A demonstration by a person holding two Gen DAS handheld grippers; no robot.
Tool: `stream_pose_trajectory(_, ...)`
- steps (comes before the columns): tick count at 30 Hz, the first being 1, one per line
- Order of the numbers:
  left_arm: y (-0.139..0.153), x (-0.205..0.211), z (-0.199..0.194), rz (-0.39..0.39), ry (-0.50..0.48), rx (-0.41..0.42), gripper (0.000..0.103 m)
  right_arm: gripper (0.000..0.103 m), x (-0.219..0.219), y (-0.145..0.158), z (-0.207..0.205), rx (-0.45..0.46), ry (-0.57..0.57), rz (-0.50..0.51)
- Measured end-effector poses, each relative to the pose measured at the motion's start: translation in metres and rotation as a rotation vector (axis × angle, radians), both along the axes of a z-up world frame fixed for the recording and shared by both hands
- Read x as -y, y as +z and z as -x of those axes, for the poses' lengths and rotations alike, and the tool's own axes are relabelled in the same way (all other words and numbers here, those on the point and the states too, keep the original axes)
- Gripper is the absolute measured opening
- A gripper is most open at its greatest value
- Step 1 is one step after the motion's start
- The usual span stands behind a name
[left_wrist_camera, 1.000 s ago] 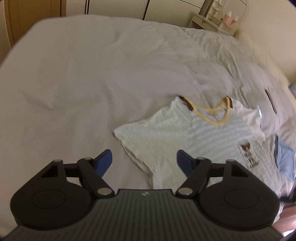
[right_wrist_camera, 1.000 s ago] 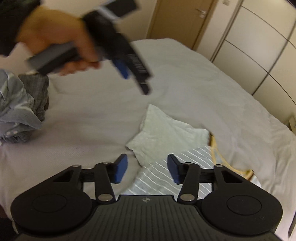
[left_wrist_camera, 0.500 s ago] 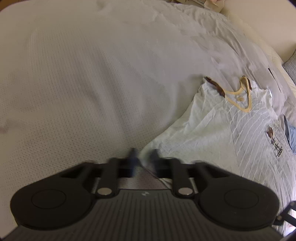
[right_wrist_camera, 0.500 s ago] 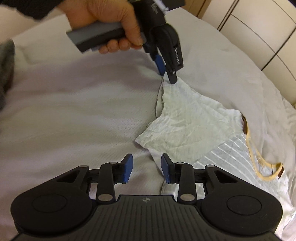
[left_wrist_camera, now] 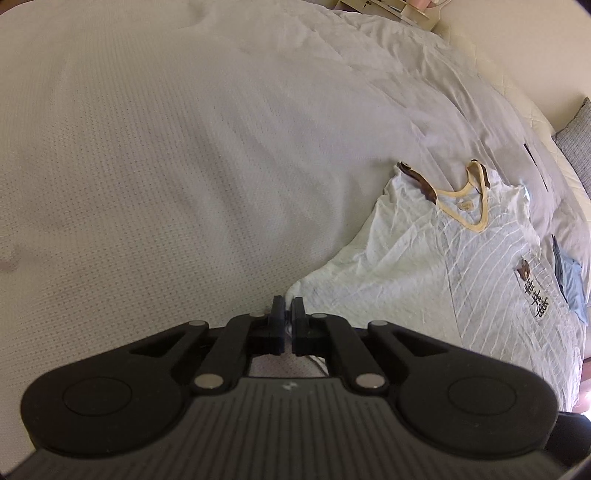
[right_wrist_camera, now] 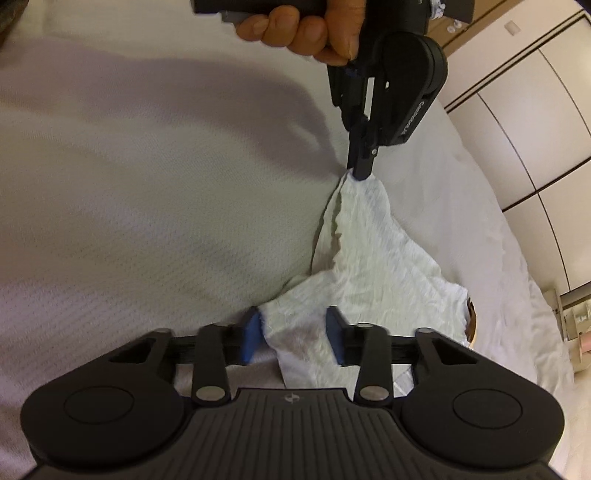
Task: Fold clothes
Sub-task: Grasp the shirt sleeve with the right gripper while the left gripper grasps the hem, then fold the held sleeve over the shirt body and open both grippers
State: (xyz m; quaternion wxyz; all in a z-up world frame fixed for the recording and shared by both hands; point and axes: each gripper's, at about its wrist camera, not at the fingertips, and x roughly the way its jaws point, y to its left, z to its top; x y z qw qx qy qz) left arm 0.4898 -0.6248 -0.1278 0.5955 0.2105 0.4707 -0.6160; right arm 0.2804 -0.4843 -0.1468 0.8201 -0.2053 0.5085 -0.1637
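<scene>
The whole left side of both views is bare white bedspread [left_wrist_camera: 155, 155], wide and flat, with nothing on it. The bed's far edge shows at the upper right of the left wrist view, where a pillow [left_wrist_camera: 578, 147] sits, and cupboard doors [right_wrist_camera: 535, 122] stand past the bed at the right of the right wrist view.

The T-shirt [left_wrist_camera: 436, 266] lies toward the right on the spread, white with faint stripes and a yellow neckband, its sleeve corner running down to the left gripper [left_wrist_camera: 287, 317]. That gripper is clenched on the very tip of the sleeve, and a hand [right_wrist_camera: 306, 26] grips its handle at the top of the right wrist view.

The right gripper [right_wrist_camera: 293, 338] sits low at the bottom centre, its blue fingers [right_wrist_camera: 252, 338] parted with a crumpled edge of the shirt lying between them, not yet pinched.
</scene>
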Motion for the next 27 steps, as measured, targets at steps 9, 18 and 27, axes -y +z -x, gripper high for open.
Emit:
stream_pose_trajectory(9,0.045,0.039,0.036,-0.007,-0.013,0.042,0.0,0.008,0.064,0.055,0.045,0.396,-0.331,-0.438)
stream_pose_trajectory(18,0.046,0.095,0.099,-0.033,-0.093,0.062,0.0,0.008,0.134,0.037,0.114,0.63,-0.741,-0.829)
stream_pose_trajectory(27,0.022,0.116,0.124,-0.048,-0.097,-0.031,0.008,0.019,0.157,0.012,0.148,0.646,-0.906,-0.912)
